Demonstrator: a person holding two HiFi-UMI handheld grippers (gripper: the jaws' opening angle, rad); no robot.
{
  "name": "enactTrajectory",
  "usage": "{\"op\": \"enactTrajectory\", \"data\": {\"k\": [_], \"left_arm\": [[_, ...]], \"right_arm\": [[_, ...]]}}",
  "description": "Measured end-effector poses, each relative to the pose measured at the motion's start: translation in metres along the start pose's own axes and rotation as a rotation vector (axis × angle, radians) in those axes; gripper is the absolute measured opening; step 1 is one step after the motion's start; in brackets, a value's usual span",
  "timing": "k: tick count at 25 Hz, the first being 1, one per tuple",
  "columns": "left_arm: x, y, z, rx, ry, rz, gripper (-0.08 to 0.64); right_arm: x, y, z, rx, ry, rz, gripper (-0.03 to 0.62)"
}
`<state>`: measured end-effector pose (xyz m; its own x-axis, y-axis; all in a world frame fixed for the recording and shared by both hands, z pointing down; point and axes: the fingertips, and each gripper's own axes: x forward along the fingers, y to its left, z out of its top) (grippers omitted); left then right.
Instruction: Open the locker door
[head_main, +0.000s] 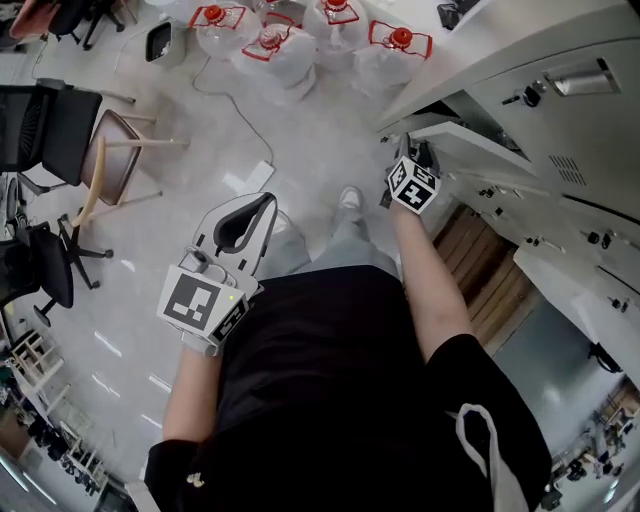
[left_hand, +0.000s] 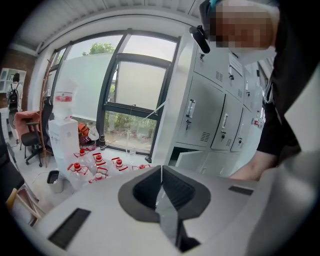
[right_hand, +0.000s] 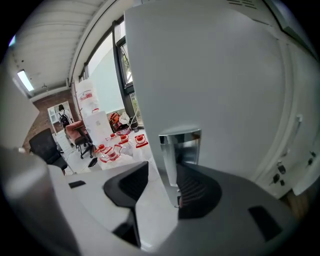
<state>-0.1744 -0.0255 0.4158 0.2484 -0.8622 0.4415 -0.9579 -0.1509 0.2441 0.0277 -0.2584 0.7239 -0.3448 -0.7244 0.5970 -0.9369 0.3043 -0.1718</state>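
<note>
Right tool (right_hand: 163, 176) fills the foreground of its own view. We note its jaws standing wide, with the chrome handle (right_hand: 180, 145) of the locker door (right_hand: 215, 75) between them. The handle is close by the pad at that view's right and clear of the other; we cannot tell whether it touches. We see the door swung part-way out from the bank of pale lockers (head_main: 560, 130), at the person's right front. Left tool (head_main: 266, 202) hangs at the person's left over the floor (head_main: 300, 130), well apart from the lockers, its jaws pressed together with nothing in them. Farther out, water jugs with red caps (head_main: 275, 48) stand clustered on the floor near the window (left_hand: 135, 95), and office chairs (head_main: 45, 130) sit off to the left.
</note>
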Motion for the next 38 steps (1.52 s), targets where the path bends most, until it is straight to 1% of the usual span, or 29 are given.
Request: {"op": "enactTrajectory", "data": {"k": [3, 5, 9, 15, 18, 22, 27, 34, 37, 38], "left_arm": [[-0.004, 0.004, 0.002, 0.009, 0.009, -0.038, 0.025], [-0.007, 0.009, 0.0, 0.015, 0.035, -0.061, 0.025], [-0.016, 0.011, -0.004, 0.059, 0.028, -0.16, 0.025], [-0.028, 0.007, -0.018, 0.106, 0.045, -0.269, 0.025], [-0.035, 0.005, -0.027, 0.128, 0.061, -0.309, 0.025], [-0.042, -0.003, -0.035, 0.136, 0.072, -0.343, 0.025], [-0.038, -0.031, -0.038, 0.151, 0.082, -0.381, 0.026], [-0.02, -0.091, -0.036, 0.159, 0.073, -0.4, 0.025], [-0.014, -0.116, -0.038, 0.166, 0.075, -0.408, 0.025], [-0.012, -0.125, -0.039, 0.167, 0.075, -0.412, 0.025]], "right_arm": [[-0.018, -0.003, -0.014, 0.012, 0.005, -0.038, 0.167], [-0.032, -0.008, -0.024, 0.015, 0.004, -0.07, 0.147], [-0.057, -0.016, -0.042, 0.013, 0.008, -0.111, 0.144], [-0.091, -0.029, -0.066, 0.033, 0.012, -0.154, 0.149], [-0.108, -0.038, -0.077, 0.054, 0.009, -0.184, 0.149], [-0.131, -0.052, -0.092, 0.087, 0.011, -0.22, 0.139], [-0.159, -0.074, -0.109, 0.082, 0.033, -0.243, 0.118], [-0.187, -0.11, -0.126, 0.105, 0.06, -0.203, 0.097], [-0.199, -0.127, -0.131, 0.118, 0.071, -0.199, 0.095], [-0.203, -0.134, -0.133, 0.123, 0.074, -0.201, 0.082]]}}
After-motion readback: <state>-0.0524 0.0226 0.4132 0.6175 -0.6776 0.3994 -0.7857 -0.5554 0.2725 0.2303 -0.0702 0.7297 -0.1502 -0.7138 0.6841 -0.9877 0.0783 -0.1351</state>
